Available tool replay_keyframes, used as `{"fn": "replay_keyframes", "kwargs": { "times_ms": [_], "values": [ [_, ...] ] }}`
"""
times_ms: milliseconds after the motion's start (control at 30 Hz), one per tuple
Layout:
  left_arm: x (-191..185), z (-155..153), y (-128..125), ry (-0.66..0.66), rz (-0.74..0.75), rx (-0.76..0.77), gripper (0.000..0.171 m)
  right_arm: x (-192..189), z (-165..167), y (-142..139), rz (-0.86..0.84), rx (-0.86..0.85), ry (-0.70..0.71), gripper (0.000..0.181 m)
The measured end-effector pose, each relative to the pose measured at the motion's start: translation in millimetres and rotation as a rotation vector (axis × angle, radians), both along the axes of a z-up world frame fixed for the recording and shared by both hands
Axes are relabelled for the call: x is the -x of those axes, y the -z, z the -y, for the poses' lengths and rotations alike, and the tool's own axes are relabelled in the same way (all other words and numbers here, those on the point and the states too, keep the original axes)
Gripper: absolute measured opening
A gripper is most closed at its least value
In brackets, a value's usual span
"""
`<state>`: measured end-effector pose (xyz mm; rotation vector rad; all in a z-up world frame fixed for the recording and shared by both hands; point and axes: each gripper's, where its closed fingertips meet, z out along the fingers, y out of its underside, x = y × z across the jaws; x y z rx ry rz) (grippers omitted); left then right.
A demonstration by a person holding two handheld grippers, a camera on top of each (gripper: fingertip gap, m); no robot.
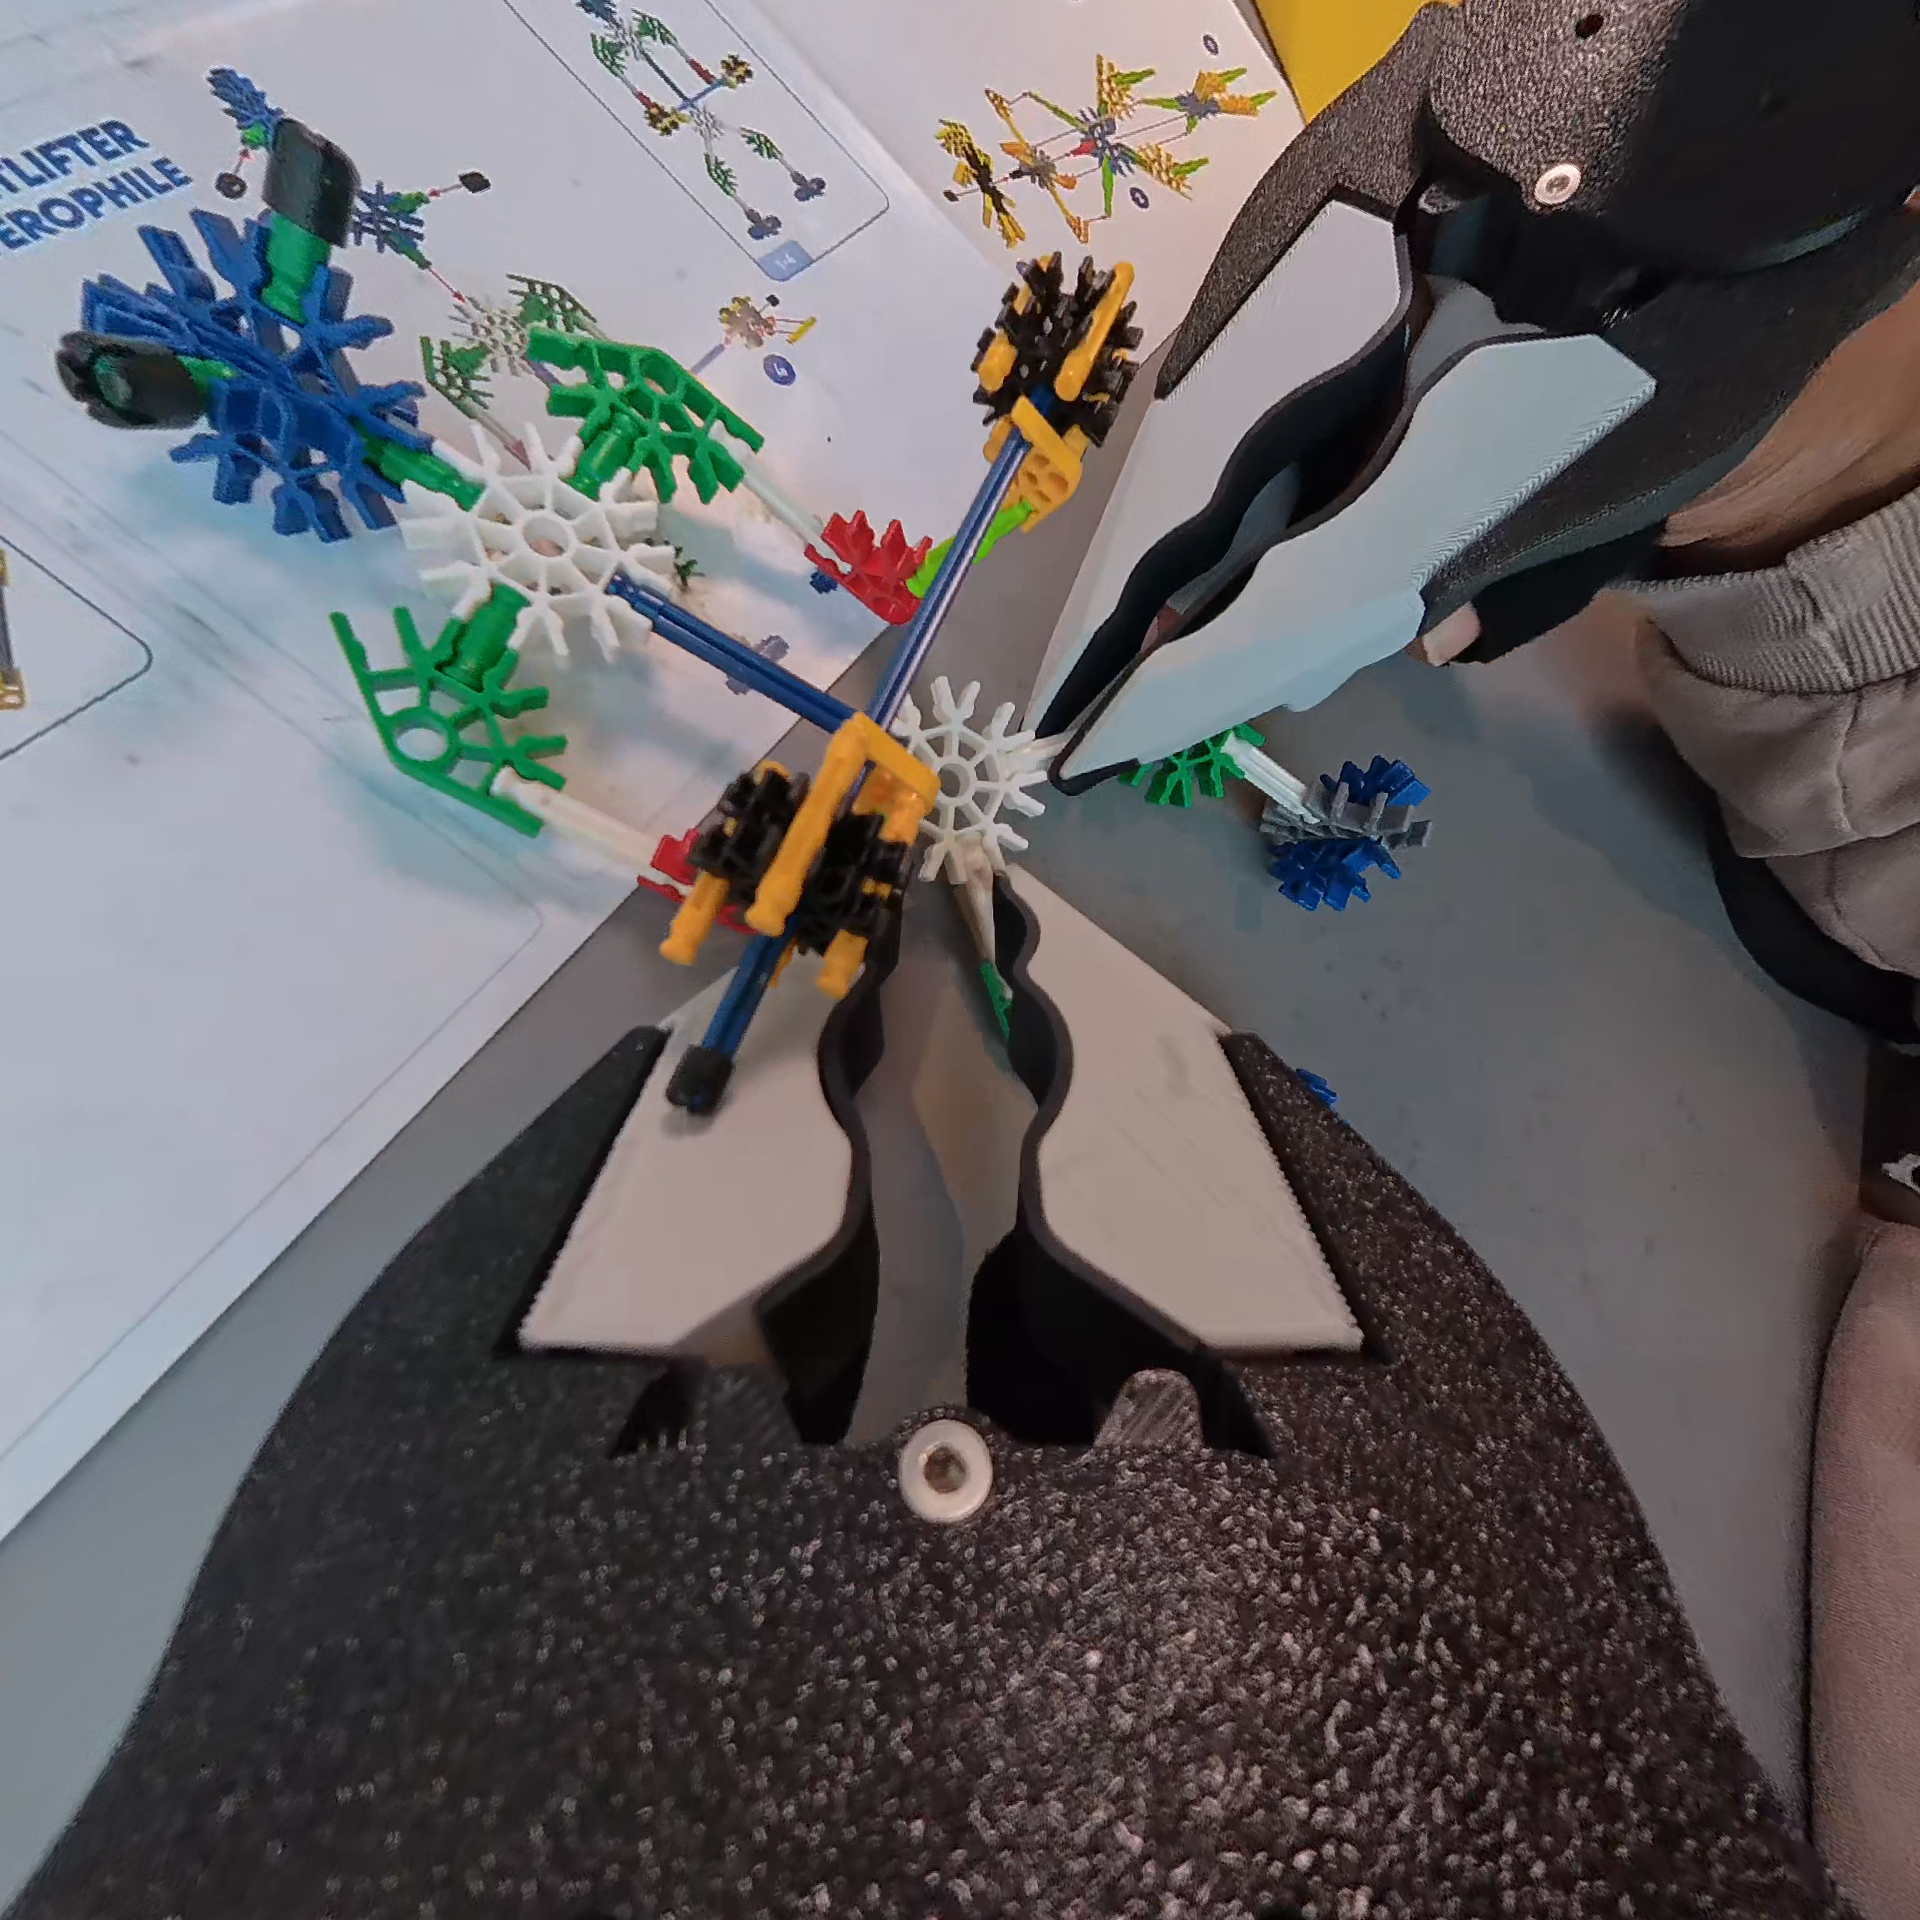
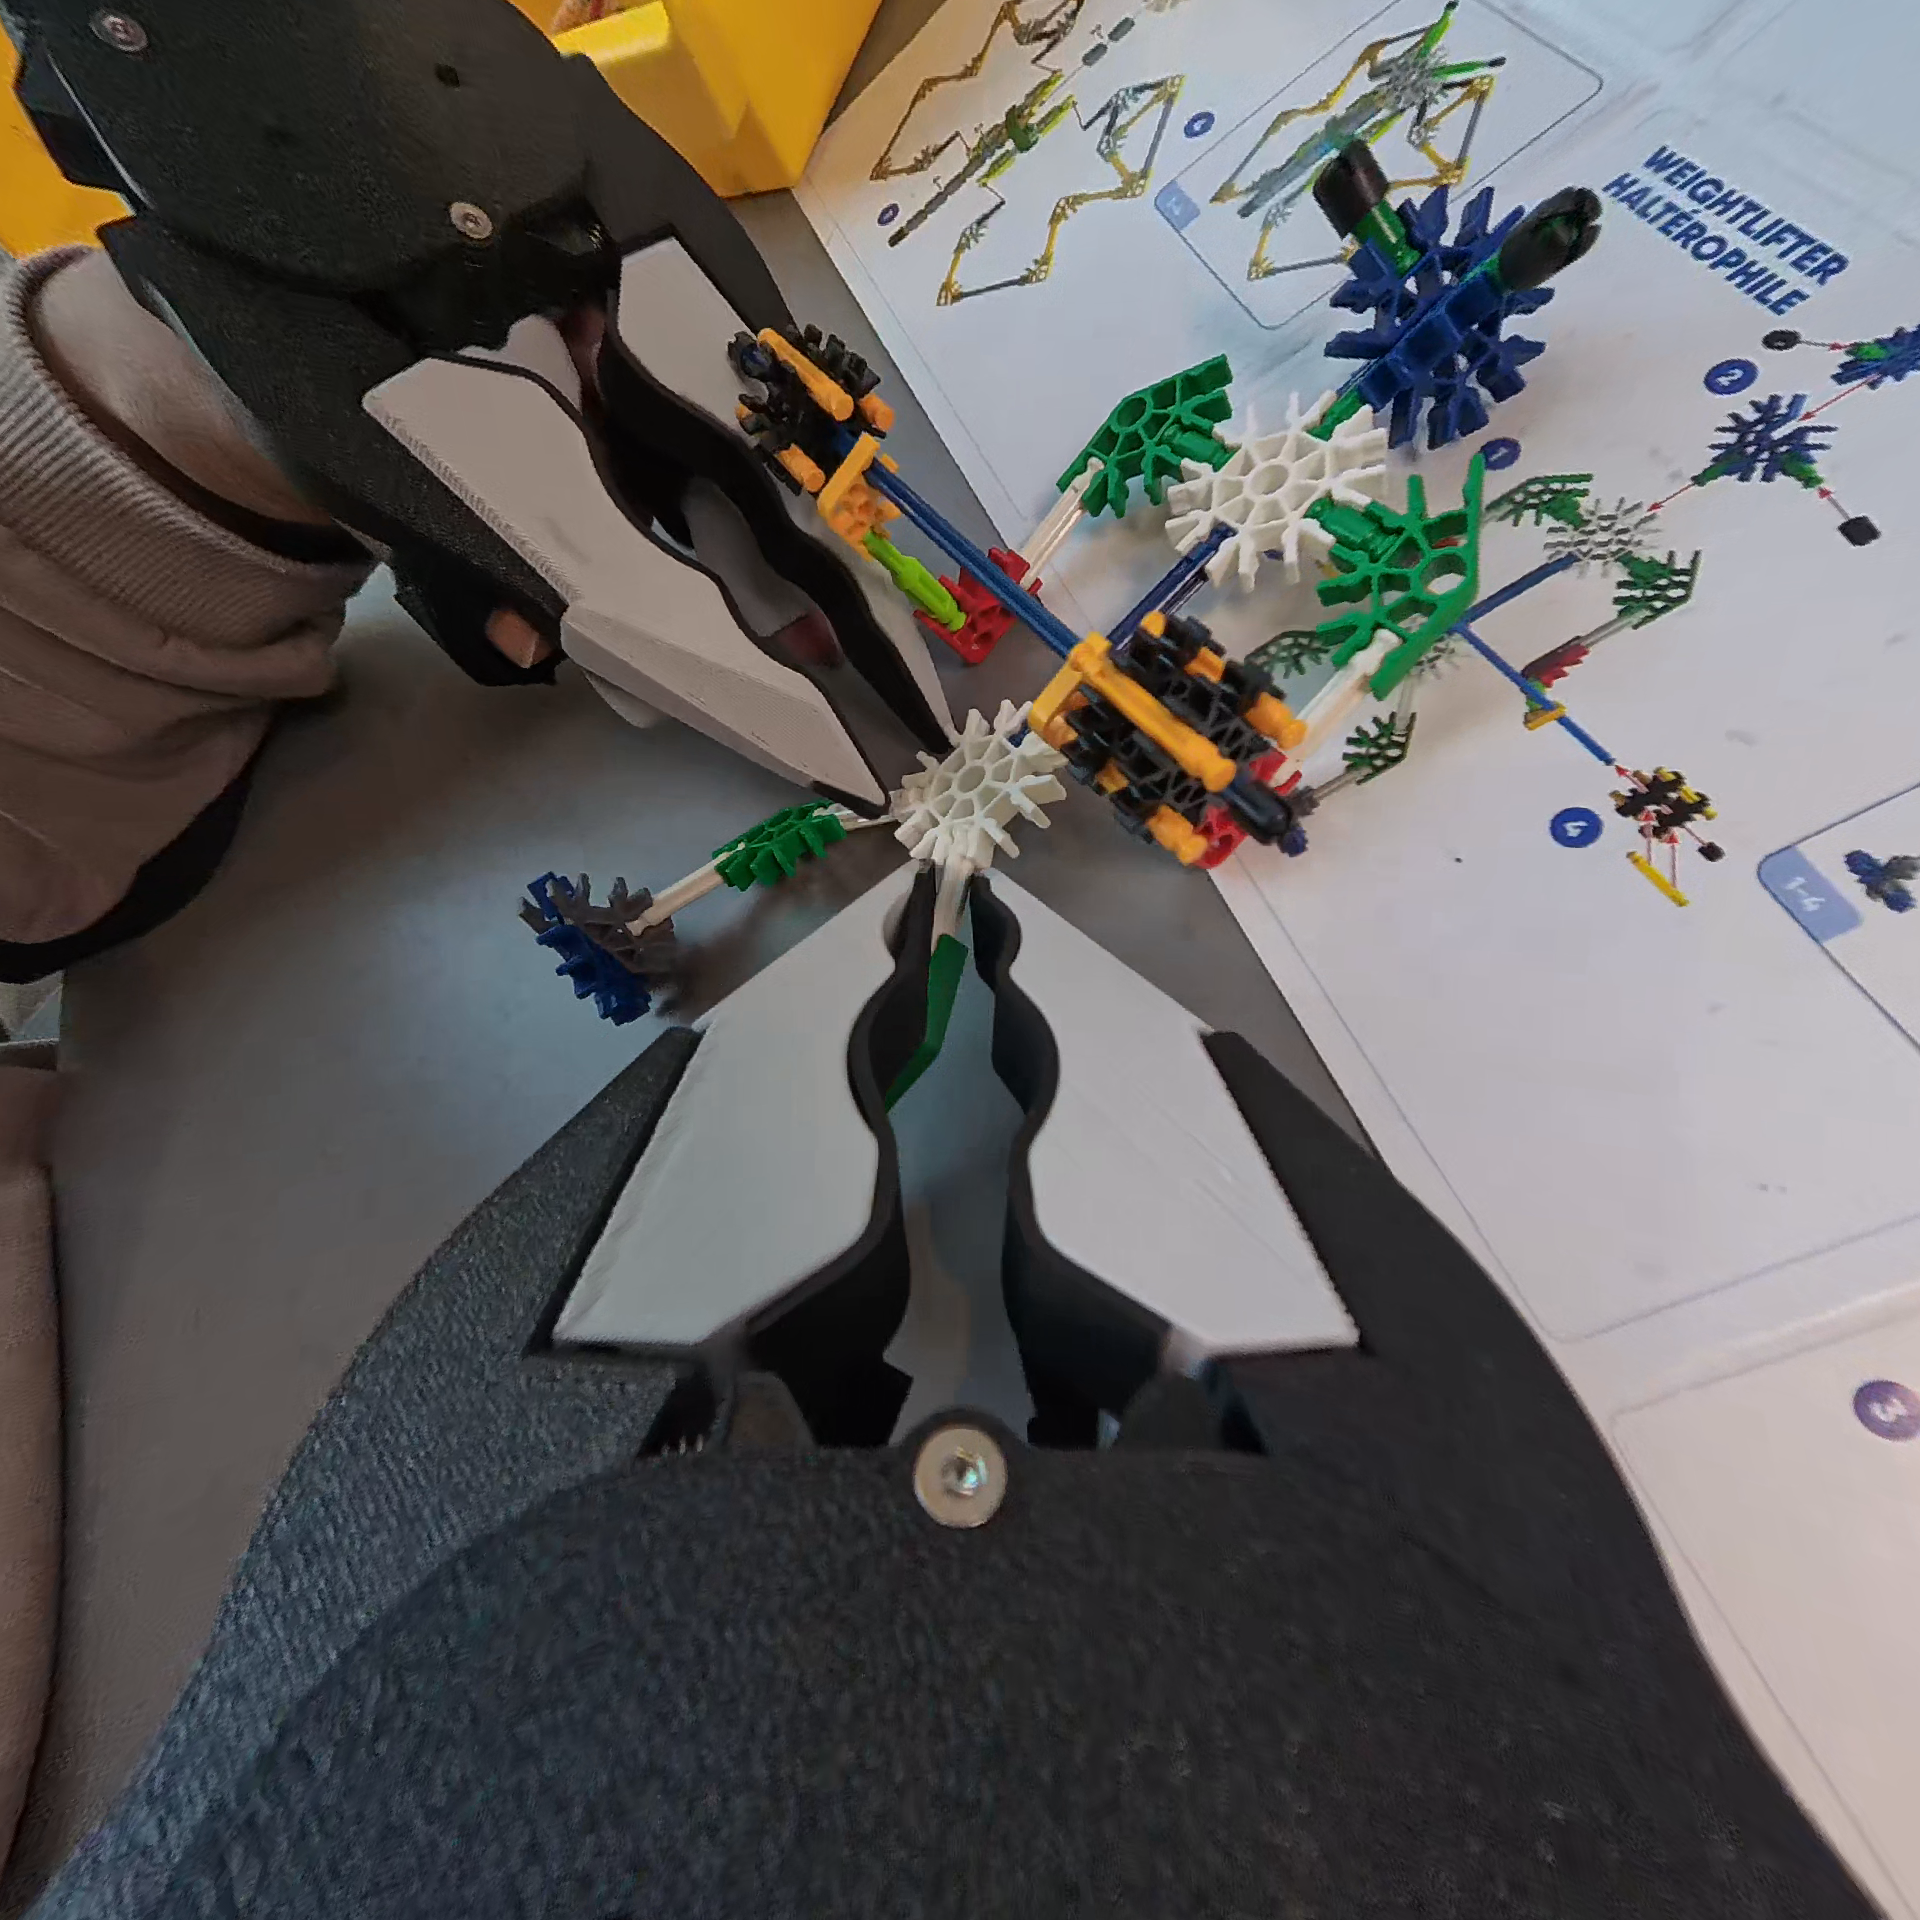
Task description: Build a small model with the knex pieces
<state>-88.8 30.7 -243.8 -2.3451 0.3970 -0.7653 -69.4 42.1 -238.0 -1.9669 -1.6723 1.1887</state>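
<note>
A construction-toy figure lies half on an instruction sheet, half on the grey table. It has a blue head, green arms, a blue bar with black-and-yellow weights, and a white hub connector. My left gripper is shut on a white leg rod just below the hub. It also shows in the right wrist view. My right gripper is shut on the other white leg rod and its green connector. It shows in the left wrist view. A leg ends in a blue-and-grey foot.
A yellow bin stands at the far edge of the grey table. The sheet covers the table beside the figure. A person's sleeved arms are behind the grippers. My two grippers' fingertips are within a few centimetres of each other.
</note>
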Motion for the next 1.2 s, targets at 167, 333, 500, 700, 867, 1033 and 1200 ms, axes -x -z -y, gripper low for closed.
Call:
{"fn": "replay_keyframes", "kwargs": {
  "times_ms": [167,333,500,700,867,1033,1200],
  "values": [
    [-2.6,0.1,-12.5,-0.011,0.184,0.024,0.023,5.9,-5.9,-26.4,-0.159,-0.003,0.013,0.005],
    [-3.0,-4.7,-47.4,-0.037,0.508,0.007,0.035,8.0,-11.2,-70.5,-0.395,-0.043,0.019,0.004],
    [-6.1,-5.9,-104.4,-0.001,0.629,-0.226,0.016,5.4,-9.4,-112.9,-0.603,-0.231,0.007,0.004],
    [-11.1,2.8,-115.9,0.102,0.183,-0.543,0.005,-2.3,6.4,-129.2,-0.709,-0.348,-0.084,0.007],
    [-8.1,5.2,-95.0,0.184,-0.104,-0.671,0.005,-7.6,19.4,-105.9,-0.6,-0.271,-0.202,0.018],
    [-7.6,7.5,-76.9,0.256,-0.243,-0.716,0.005,-6.3,17.2,-84.7,-0.539,-0.248,-0.208,0.022],
    [-11.0,7.6,-68.1,0.285,-0.285,-0.724,0.005,-3.6,8.7,-75.0,-0.53,-0.226,-0.169,0.037]
  ]
}}
